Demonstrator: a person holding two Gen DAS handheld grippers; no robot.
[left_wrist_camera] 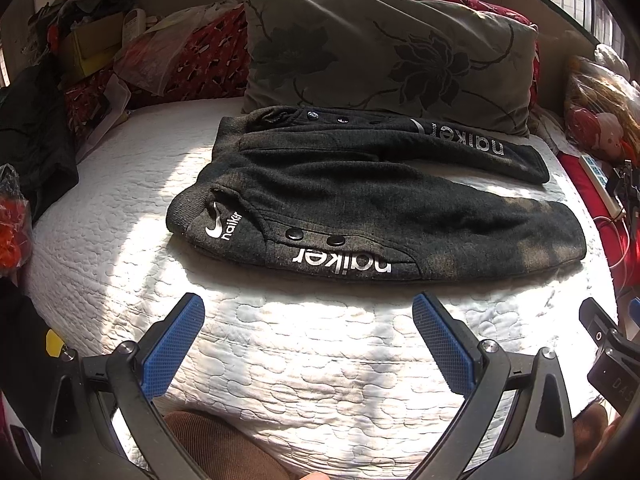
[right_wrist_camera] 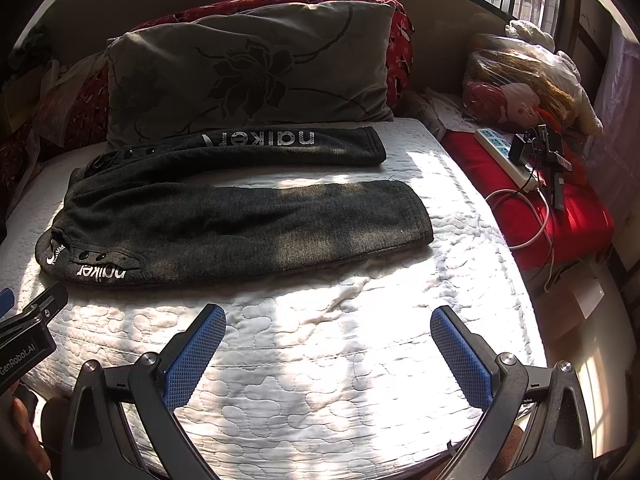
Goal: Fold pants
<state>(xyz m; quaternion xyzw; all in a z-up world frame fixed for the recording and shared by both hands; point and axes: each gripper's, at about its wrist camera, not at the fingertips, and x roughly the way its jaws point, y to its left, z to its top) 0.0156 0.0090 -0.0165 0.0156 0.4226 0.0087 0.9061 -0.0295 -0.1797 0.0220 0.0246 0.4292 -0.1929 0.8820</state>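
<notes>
From the left wrist view we see the dark pants (left_wrist_camera: 360, 192) lying flat on the white quilted bed (left_wrist_camera: 280, 360), waistband to the left, both legs running right and spread a little apart. Our left tongs (left_wrist_camera: 308, 344) hang released above bare quilt, near the pants' near edge but not touching it; nothing sits between the blue pads (left_wrist_camera: 172, 344). We judge that the fold has not begun: the garment is laid out, neither leg brought over the other. The floral pillow (left_wrist_camera: 384, 52) lies just behind the far leg, touching or nearly so, and clutter of bags and boxes (left_wrist_camera: 96, 36) crowds the far left corner.

From the right wrist view our right tongs (right_wrist_camera: 328, 352) are likewise spread wide and empty, over quilt well short of the near leg's cuff (right_wrist_camera: 420, 216). The left tongs' body shows at the left edge. The next move, we think, calls for one tong at the waistband corner and the other at the near cuff, pinching one leg's full thickness to carry it onto the far leg (right_wrist_camera: 280, 144). To the right, a power strip (right_wrist_camera: 504, 152) with cables (right_wrist_camera: 532, 216) on red cloth lies near the cuffs; the pillow could snag the far leg.
</notes>
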